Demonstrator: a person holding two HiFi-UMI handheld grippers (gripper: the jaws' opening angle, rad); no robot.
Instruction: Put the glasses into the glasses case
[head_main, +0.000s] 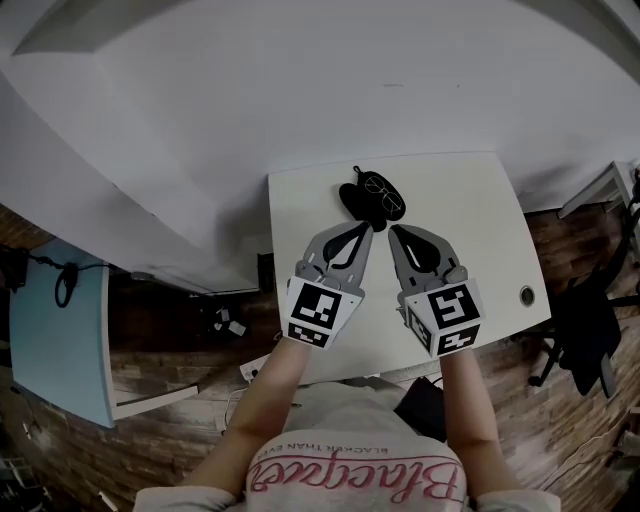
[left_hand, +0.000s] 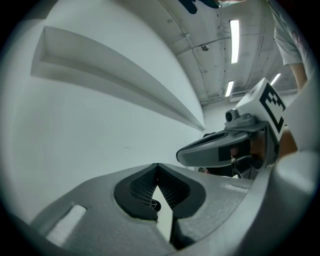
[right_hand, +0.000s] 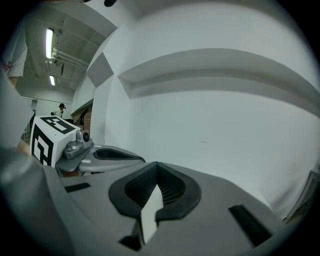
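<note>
Thin wire-framed glasses (head_main: 384, 194) with round lenses lie on top of a black glasses case (head_main: 355, 199) at the far middle of the white table (head_main: 470, 220). My left gripper (head_main: 367, 231) is shut and empty, its tips just short of the case's near edge. My right gripper (head_main: 394, 231) is also shut and empty, beside the left one and just below the glasses. In the left gripper view the jaws (left_hand: 158, 167) meet at the tips, with the right gripper (left_hand: 220, 150) off to the right. In the right gripper view the jaws (right_hand: 157, 166) are closed, and the left gripper (right_hand: 100, 155) shows at the left.
A round cable hole (head_main: 527, 295) sits near the table's right front corner. A dark chair (head_main: 590, 320) stands right of the table and a light blue tabletop (head_main: 60, 330) stands at the left. A white wall rises behind the table.
</note>
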